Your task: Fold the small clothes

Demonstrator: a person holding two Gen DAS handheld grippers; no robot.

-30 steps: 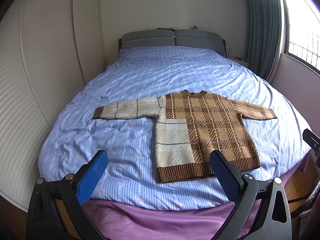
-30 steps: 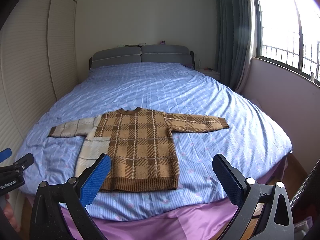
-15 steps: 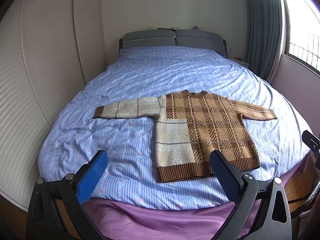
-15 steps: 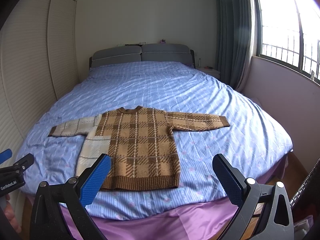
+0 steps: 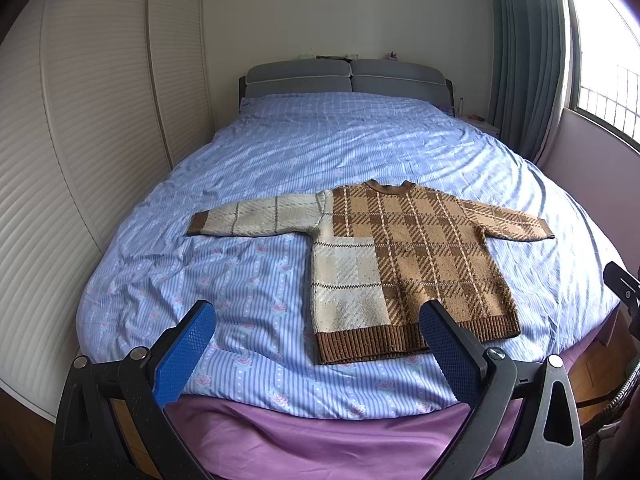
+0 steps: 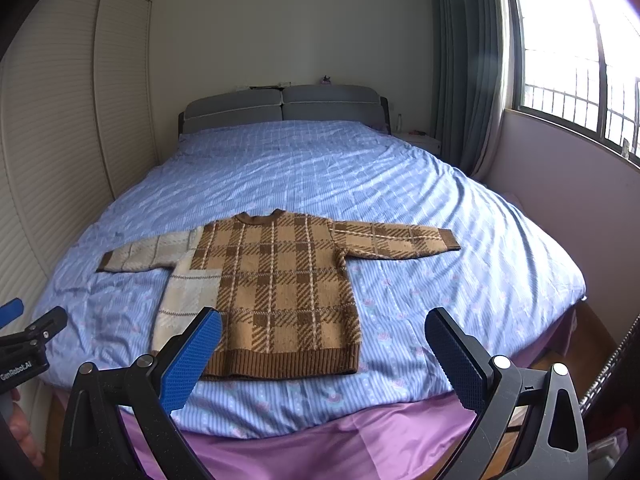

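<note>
Small brown-and-cream plaid knitted sweater (image 5: 400, 256) flat on blue striped bed (image 5: 240, 288), hem nearest, sleeves crosswise, ahead of both empty, wide-open hand-held grippers, left (image 5: 316, 344) and right (image 6: 322, 346), roughly equally near.

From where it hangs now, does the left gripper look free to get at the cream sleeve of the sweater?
Probably yes. The left gripper is open above the foot of the bed, and the cream sleeve lies flat on the blue bedspread with nothing over it or between them.
</note>
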